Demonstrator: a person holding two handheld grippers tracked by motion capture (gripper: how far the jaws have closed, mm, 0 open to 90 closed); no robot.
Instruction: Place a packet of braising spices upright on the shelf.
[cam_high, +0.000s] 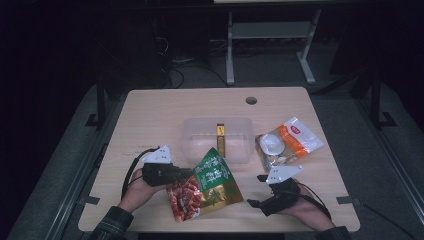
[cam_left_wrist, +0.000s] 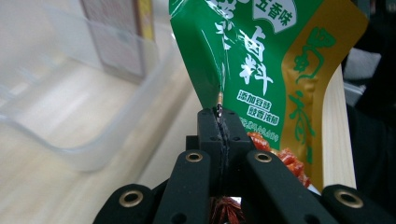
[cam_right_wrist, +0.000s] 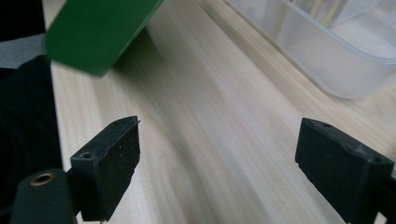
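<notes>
Green and gold foil, the glossy snack pouch (cam_high: 207, 187) printed with white characters is hanging tilted above the pale wooden table (cam_high: 150, 115), just in front of the clear plastic bin (cam_high: 192, 145). The left gripper (cam_high: 187, 172) is pinching the pouch's edge, jaws pressed together on the thin seam, probably so the bag can swing over the bin's rim. The right gripper (cam_high: 257, 192) is resting near the table's front edge with jaws spread and nothing between them, seemingly waiting, leaving the path clear.
</notes>
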